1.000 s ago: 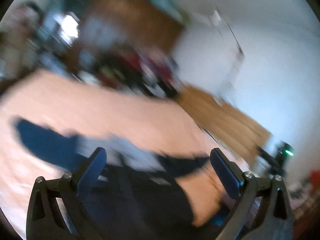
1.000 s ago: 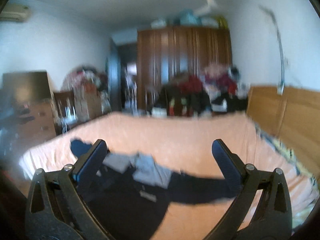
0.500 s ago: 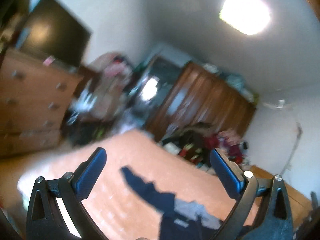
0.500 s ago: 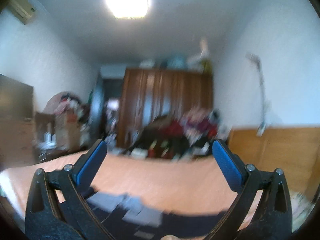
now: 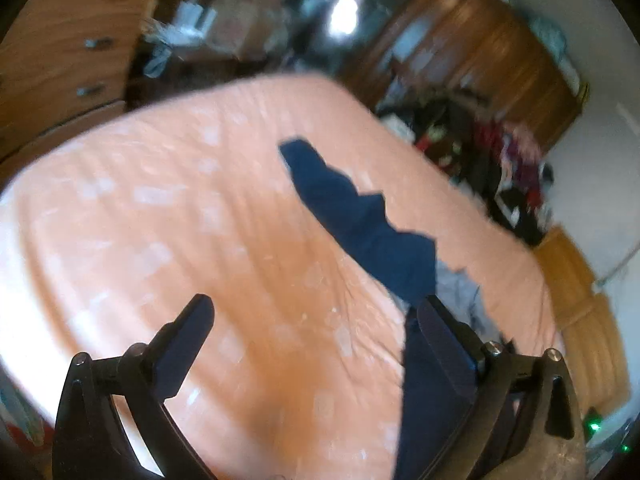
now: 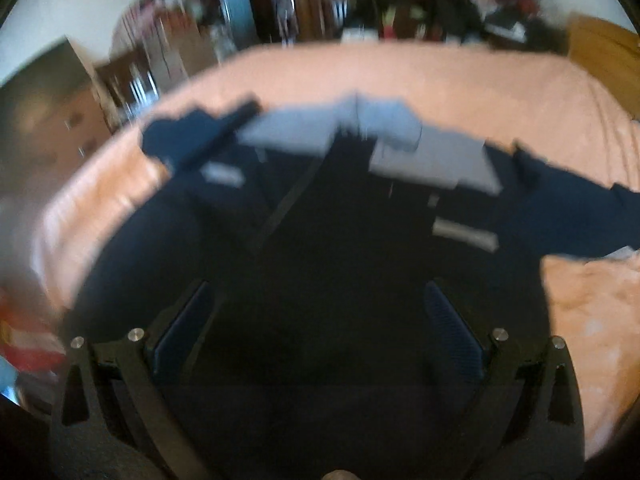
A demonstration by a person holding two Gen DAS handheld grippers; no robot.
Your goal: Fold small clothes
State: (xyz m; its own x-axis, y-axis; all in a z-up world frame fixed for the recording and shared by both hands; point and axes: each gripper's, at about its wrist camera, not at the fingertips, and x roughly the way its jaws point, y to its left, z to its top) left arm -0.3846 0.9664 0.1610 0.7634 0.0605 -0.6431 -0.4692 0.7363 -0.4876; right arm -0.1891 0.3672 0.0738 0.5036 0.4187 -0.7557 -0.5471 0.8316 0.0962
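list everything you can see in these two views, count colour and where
garment: 1, dark navy with grey panels near the collar, spread on the bed, sleeves out to both sides
bed cover: 1, peach orange, under the garment
chest of drawers: 1, light wood, past the bed's far left edge
wardrobe: 1, dark brown wood, against the far wall
heap of clothes: 1 blurred pile, dark and red, beyond the bed
headboard: 1, light wood, right of the bed
left claw: 1, black with blue pads, open over the bed cover
right claw: 1, black with blue pads, open over the garment's body
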